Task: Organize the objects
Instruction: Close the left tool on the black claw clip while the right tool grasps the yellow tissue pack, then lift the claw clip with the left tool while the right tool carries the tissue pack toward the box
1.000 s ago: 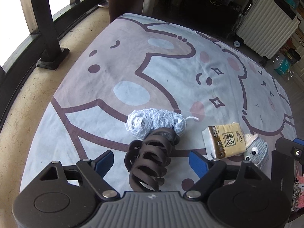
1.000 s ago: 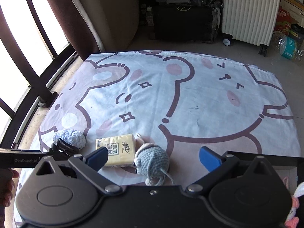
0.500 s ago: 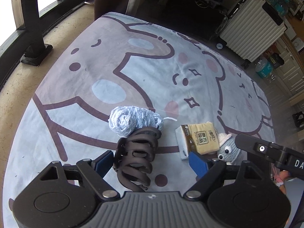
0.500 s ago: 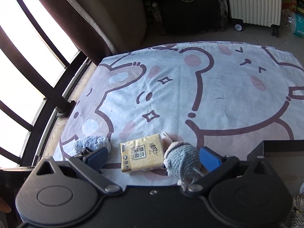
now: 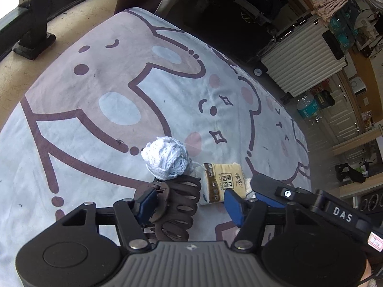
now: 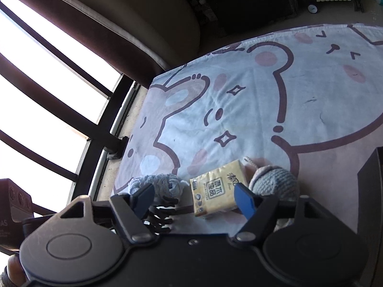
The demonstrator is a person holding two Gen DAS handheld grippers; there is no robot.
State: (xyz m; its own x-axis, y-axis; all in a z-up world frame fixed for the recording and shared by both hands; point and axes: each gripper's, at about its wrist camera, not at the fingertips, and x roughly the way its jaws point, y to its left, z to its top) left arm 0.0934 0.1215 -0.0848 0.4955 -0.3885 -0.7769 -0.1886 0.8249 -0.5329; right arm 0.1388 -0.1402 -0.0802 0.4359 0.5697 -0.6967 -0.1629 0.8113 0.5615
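The left claw [image 5: 189,205], jaws closing, straddles the brown hair clip [image 5: 178,205] just nearer than the blue yarn ball [image 5: 166,157]. Beside the yarn, the right claw [image 6: 194,199], closing, brackets the tissue pack [image 6: 215,189] for pickup.

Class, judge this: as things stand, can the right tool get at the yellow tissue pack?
Probably yes. The tissue pack lies between the closing fingers of the right tool, uncovered, though the crocheted toy crowds one finger.
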